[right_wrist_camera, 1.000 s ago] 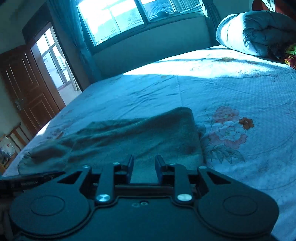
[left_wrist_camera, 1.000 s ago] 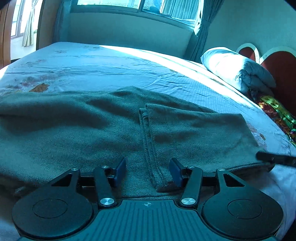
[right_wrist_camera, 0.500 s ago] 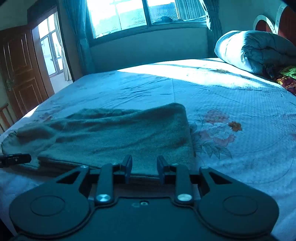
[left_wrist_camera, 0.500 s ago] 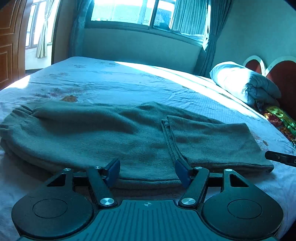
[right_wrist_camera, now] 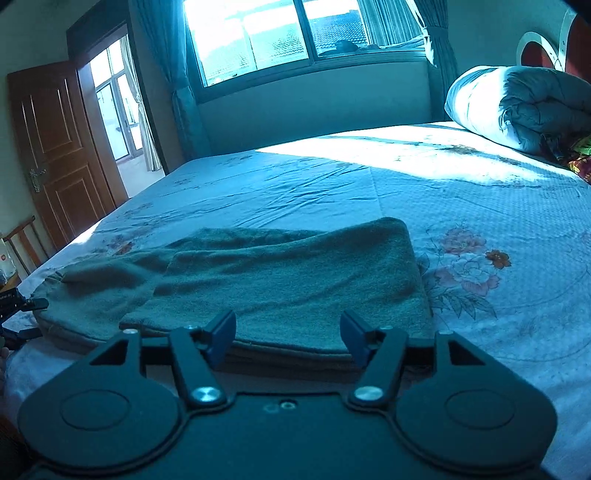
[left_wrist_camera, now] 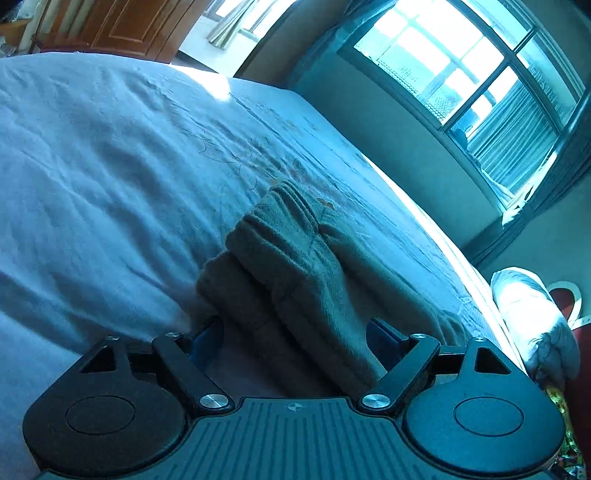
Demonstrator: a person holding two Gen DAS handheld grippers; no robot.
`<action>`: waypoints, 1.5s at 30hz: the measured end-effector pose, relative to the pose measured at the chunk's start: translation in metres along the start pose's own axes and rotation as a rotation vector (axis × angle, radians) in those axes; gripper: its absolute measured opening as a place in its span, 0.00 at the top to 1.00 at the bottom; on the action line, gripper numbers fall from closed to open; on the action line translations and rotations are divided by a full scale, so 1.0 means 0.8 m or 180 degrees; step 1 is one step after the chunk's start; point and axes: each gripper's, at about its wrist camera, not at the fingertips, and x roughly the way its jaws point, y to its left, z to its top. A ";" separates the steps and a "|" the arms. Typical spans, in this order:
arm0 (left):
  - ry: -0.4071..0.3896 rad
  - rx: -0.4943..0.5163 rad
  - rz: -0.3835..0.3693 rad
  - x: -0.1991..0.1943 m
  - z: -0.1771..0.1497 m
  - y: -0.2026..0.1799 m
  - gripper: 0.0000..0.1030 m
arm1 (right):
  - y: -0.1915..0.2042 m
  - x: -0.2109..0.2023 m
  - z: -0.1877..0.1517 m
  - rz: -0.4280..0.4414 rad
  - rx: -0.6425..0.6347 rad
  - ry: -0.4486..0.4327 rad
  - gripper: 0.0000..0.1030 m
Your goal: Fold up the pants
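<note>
The grey-green pants (right_wrist_camera: 280,280) lie partly folded near the front edge of the bed (right_wrist_camera: 369,192), on a pale floral sheet. The left gripper (left_wrist_camera: 295,332) is spread wide with the gathered end of the pants between its fingers; the right gripper (right_wrist_camera: 288,332) is spread at the pants' near edge. A rolled duvet (right_wrist_camera: 517,107) sits by the headboard, a window (right_wrist_camera: 277,33) and a wooden door (right_wrist_camera: 55,147) beyond.
</note>
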 end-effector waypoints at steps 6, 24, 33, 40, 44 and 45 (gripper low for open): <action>-0.0104 -0.0048 -0.0023 0.022 0.002 0.008 0.62 | 0.061 0.038 0.016 0.0215 -0.0086 0.0002 0.46; -0.0602 0.0921 -0.0204 -0.056 0.020 -0.105 0.64 | 0.141 0.038 -0.006 0.0199 -0.0699 -0.0430 0.22; -0.0535 0.1870 -0.0863 -0.039 -0.043 -0.342 0.64 | -0.063 -0.039 0.018 -0.0253 0.0710 -0.0646 0.28; 0.0236 0.1870 -0.1335 0.000 -0.187 -0.460 0.31 | -0.194 -0.070 0.001 -0.0527 0.1579 -0.0746 0.27; 0.0466 0.1686 -0.1452 -0.003 -0.246 -0.441 0.00 | -0.222 -0.059 -0.011 -0.0294 0.1951 -0.0653 0.27; 0.0438 0.1720 -0.1327 -0.007 -0.247 -0.429 0.00 | -0.221 -0.055 -0.012 -0.0193 0.1976 -0.0625 0.27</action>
